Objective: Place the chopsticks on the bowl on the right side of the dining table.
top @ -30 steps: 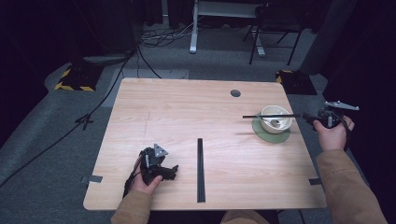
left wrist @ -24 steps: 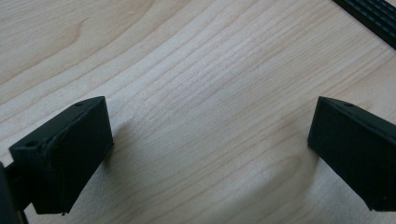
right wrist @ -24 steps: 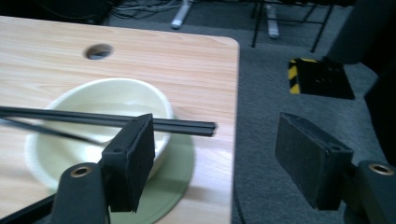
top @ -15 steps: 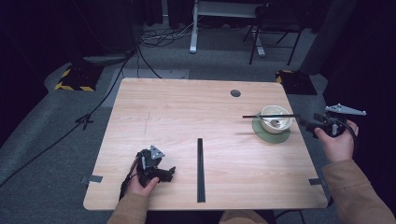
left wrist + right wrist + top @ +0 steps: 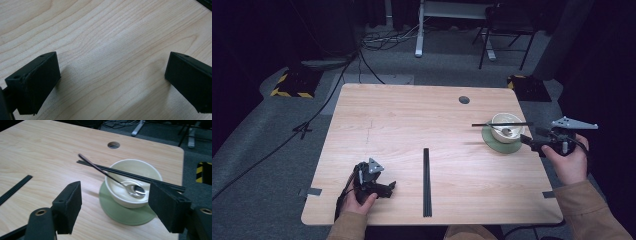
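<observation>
A cream bowl (image 5: 507, 128) stands on a green saucer (image 5: 494, 144) at the table's right side. A pair of black chopsticks (image 5: 492, 124) lies across its rim, and a metal spoon (image 5: 135, 190) rests inside with its handle sticking out to the left. A second pair of black chopsticks (image 5: 427, 182) lies flat near the front middle. My right gripper (image 5: 528, 142) is open just right of the bowl, and in the right gripper view it (image 5: 116, 197) frames the bowl (image 5: 132, 182). My left gripper (image 5: 388, 187) rests open at the front left, with bare wood between its jaws (image 5: 112, 67).
The wooden table (image 5: 402, 120) has a round cable hole (image 5: 464, 100) at the back right. Tape marks sit at the front corners. Cables, a desk frame and a chair stand on the dark floor behind.
My right gripper has drifted slightly rightward and toward the near edge beside the bowl. The left hand has slid a little to the left. Both stay open.
</observation>
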A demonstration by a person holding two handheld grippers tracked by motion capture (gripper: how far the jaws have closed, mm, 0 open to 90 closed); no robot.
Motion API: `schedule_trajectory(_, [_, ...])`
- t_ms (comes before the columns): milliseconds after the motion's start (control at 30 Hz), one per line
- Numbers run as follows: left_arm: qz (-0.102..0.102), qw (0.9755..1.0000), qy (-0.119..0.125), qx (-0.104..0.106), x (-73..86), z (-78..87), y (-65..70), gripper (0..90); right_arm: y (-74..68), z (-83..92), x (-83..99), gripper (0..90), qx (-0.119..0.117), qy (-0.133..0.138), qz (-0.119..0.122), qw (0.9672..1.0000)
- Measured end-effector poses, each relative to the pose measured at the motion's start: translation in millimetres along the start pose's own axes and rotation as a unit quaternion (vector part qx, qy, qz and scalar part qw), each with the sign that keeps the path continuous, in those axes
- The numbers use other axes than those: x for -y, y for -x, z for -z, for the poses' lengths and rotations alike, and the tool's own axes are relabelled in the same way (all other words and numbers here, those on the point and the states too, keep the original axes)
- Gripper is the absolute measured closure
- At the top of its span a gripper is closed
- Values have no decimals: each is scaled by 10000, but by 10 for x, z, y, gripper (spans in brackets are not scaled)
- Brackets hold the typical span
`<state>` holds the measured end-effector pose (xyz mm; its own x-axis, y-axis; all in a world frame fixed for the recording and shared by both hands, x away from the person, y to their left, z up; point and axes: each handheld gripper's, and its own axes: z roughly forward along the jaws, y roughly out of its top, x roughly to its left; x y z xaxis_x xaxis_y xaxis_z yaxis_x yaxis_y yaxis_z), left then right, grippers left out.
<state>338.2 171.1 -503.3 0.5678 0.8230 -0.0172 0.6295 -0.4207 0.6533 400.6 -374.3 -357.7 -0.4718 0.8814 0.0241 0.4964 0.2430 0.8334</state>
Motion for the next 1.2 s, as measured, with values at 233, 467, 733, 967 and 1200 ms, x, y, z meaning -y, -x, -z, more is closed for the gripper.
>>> schedule_trajectory(233, [12,10000,10,2,0,-2,1,3,-171,-10,32,256,-317,-2,44,9995])
schedule_trajectory(467, [0,10000,2,2,0,-1,0,3,-335,-10,141,250,-692,-31,-6,9976])
schedule_trajectory(733, [9,10000,-1,8,0,0,1,3,-499,-133,312,251,-723,-338,291,9964])
schedule_trajectory(967, [-2,10000,-8,3,-1,1,0,3,-577,-277,503,251,-928,-623,231,9935])
schedule_trajectory(1200, [0,10000,-6,4,0,0,0,3,-643,-435,697,250,-967,-917,238,9908])
